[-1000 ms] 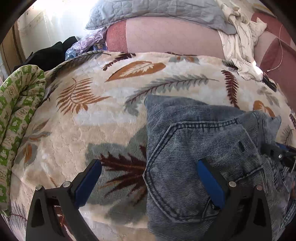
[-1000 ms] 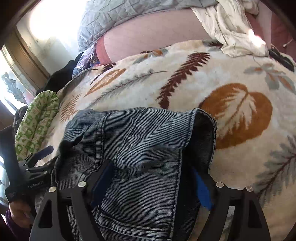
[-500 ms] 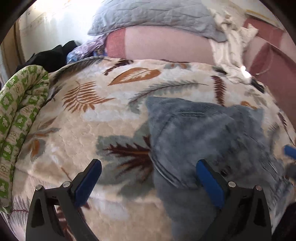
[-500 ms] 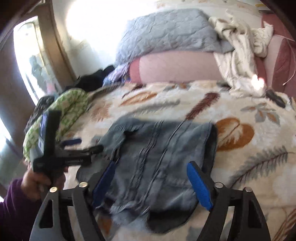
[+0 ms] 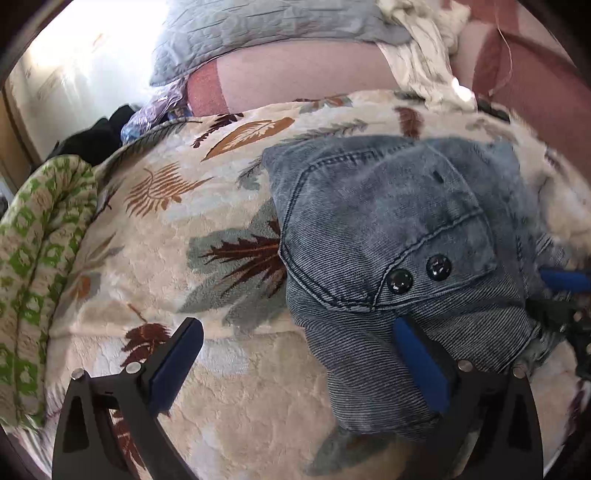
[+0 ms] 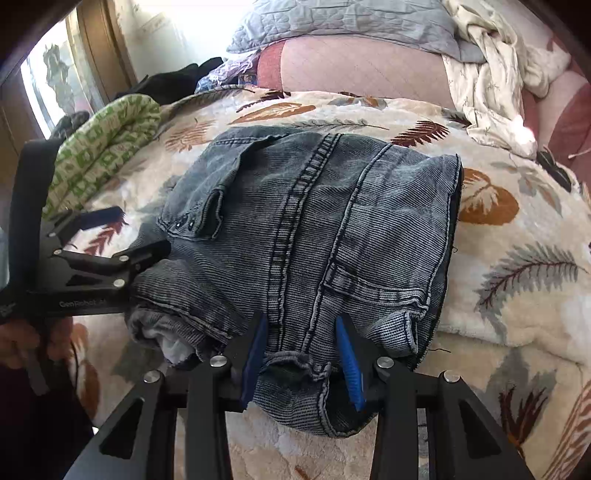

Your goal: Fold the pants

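Folded blue-grey denim pants (image 6: 314, 206) lie on the leaf-print blanket (image 6: 517, 280). My right gripper (image 6: 301, 356) is at their near edge. Its jaws are closing, and a bunched fold of denim fills the gap between the blue pads (image 6: 255, 350). In the left wrist view the pants (image 5: 388, 229) fill the right half, with two dark buttons on a pocket. My left gripper (image 5: 295, 354) stands wide open. One of its fingers (image 5: 417, 365) lies over the pants' left edge and the other over bare blanket. The right wrist view shows the left gripper (image 6: 125, 232) at the left, held by a hand (image 6: 22, 332).
A green patterned cloth (image 6: 107, 140) lies along the blanket's left side, with dark clothes (image 6: 173, 81) behind it. At the back sit a grey quilted pillow (image 6: 351, 18), a pink bolster (image 6: 362, 70) and a crumpled white cloth (image 6: 491, 85). A window (image 6: 55, 77) is at far left.
The right gripper drew back to the pants' near edge and its jaws narrowed around the denim. The left gripper slid along the pants' left edge, still wide open.
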